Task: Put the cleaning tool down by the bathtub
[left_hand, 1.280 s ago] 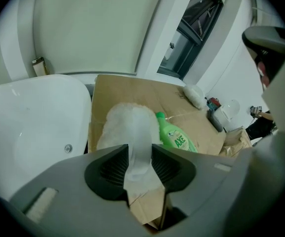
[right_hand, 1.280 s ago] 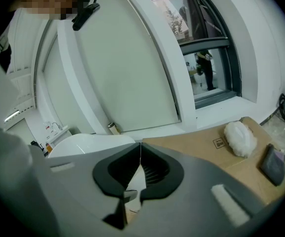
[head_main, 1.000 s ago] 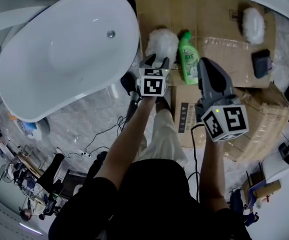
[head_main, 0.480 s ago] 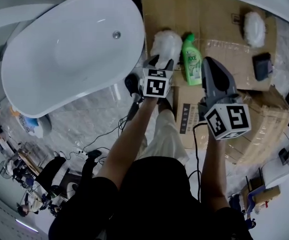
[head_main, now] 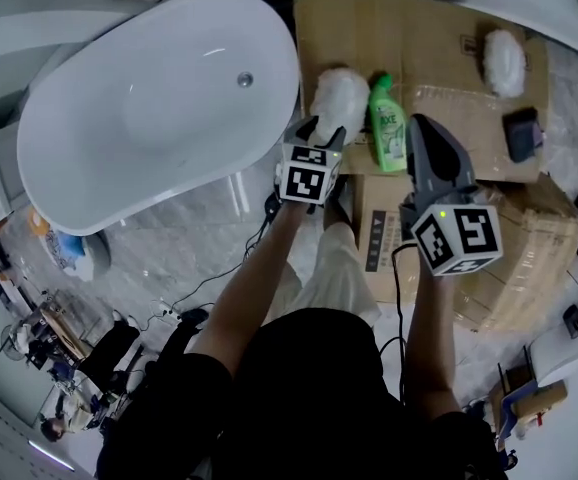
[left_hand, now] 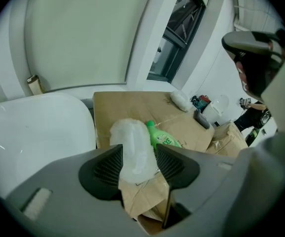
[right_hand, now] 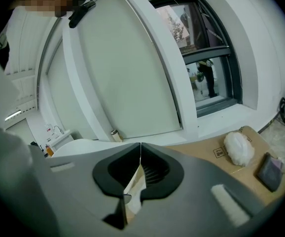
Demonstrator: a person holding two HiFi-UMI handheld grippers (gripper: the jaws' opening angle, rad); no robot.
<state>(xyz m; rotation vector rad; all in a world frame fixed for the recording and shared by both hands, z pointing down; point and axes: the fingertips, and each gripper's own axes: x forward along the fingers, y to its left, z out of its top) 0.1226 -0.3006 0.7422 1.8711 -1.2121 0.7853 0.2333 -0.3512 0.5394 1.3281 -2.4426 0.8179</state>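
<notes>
Cardboard (head_main: 429,28) by bathtub (head_main: 149,118): cleaning tool (head_main: 341,98) between left gripper's (left_hand: 138,154) spread fingers (left_hand: 103,169).

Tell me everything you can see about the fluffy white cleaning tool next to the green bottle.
The fluffy white cleaning tool is a soft, oblong, shaggy pad. It lies flat on the cardboard, between the bathtub and the green bottle. The left gripper has its open jaws either side of the tool's near end; whether they touch it can't be told.
</notes>
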